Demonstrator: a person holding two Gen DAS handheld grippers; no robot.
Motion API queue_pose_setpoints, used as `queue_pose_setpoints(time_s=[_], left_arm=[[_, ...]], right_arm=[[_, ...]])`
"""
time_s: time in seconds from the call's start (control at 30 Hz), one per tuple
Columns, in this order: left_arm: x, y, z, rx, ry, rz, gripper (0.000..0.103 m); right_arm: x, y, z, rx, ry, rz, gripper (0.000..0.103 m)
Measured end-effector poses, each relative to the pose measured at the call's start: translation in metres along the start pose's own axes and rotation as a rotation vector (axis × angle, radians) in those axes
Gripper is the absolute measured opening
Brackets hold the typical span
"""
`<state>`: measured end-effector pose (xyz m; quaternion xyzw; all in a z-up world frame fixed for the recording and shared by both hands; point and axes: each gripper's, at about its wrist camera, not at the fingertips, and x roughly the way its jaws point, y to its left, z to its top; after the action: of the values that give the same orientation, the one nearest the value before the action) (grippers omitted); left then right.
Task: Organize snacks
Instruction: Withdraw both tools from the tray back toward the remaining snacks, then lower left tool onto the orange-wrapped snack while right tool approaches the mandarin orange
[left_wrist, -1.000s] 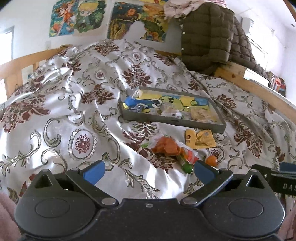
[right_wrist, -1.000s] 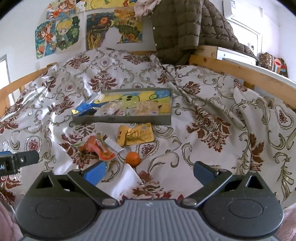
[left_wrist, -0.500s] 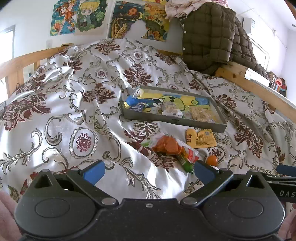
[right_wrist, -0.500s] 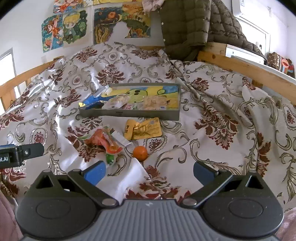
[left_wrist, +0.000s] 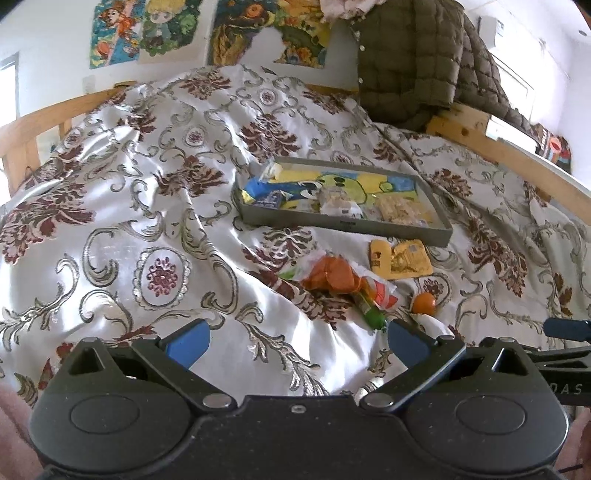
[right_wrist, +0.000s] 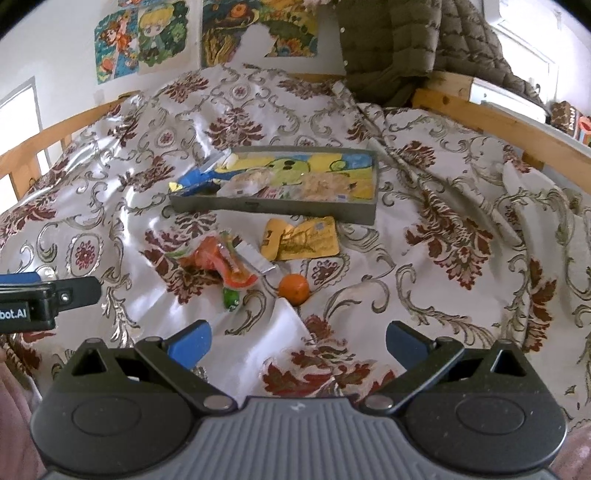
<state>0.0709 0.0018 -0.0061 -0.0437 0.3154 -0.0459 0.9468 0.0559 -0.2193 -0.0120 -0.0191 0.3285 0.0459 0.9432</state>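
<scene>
A grey tray (left_wrist: 343, 223) (right_wrist: 273, 206) with a cartoon-print floor lies on the bed and holds several snack packets. In front of it lie a yellow packet (left_wrist: 400, 257) (right_wrist: 301, 242), an orange-red packet pile (left_wrist: 332, 275) (right_wrist: 218, 260), a green-tipped stick (left_wrist: 369, 314) (right_wrist: 229, 297) and a small orange fruit (left_wrist: 424, 303) (right_wrist: 293, 289). My left gripper (left_wrist: 295, 341) is open and empty, short of the snacks. My right gripper (right_wrist: 295, 339) is open and empty, just short of the fruit.
The bed has a rumpled floral satin cover (left_wrist: 147, 221) and a wooden frame (right_wrist: 498, 122). An olive puffer jacket (left_wrist: 413, 62) hangs at the back right. Posters (right_wrist: 147, 37) are on the wall. The left gripper's side shows in the right wrist view (right_wrist: 44, 299).
Both grippers have moved forward a little toward the snacks and tray; the snacks sit larger and lower in view. Both stay open and empty.
</scene>
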Motion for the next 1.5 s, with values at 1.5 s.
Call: queue_pose_setpoints(time_s=[1.5], left_arm=[[0.125,-0.035,0.041,0.129,0.142,-0.131,0.102]], right_arm=[[0.082,-0.028,0.042,-0.15,0.054,0.009,0.103]])
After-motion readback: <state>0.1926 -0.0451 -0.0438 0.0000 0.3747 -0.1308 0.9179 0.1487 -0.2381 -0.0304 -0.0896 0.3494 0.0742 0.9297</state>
